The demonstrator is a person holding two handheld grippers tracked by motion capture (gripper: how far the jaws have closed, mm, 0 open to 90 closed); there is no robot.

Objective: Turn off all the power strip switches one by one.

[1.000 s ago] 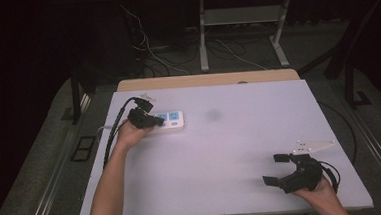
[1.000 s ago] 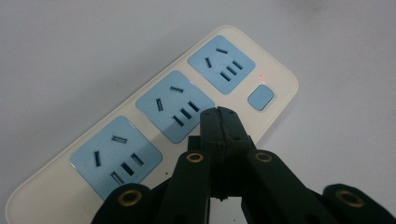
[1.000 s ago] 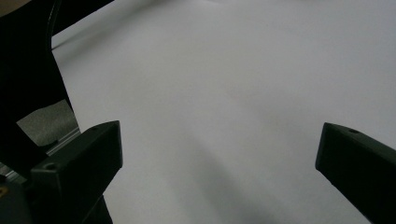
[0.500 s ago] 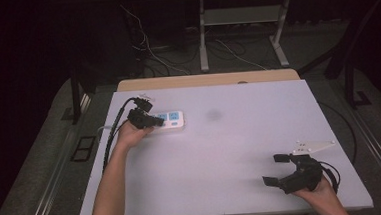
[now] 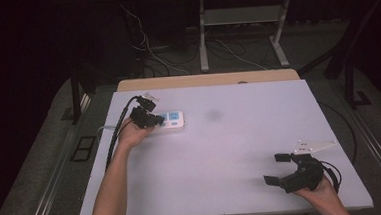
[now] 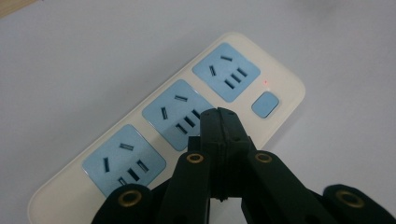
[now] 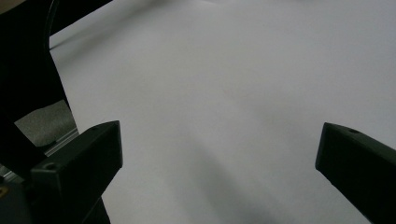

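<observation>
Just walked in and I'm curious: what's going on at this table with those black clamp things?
A person holds a two-jaw gripper in each hand at a white table. The left gripper, jaws shut together, hangs just over a cream power strip with three blue sockets, its tips near the middle socket and short of the blue switch; contact cannot be told. A small red light glows beside the switch. The right gripper rests open near the table's front right corner, holding nothing.

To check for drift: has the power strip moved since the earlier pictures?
No. The power strip lies at the same spot relative to the table's far edge.
</observation>
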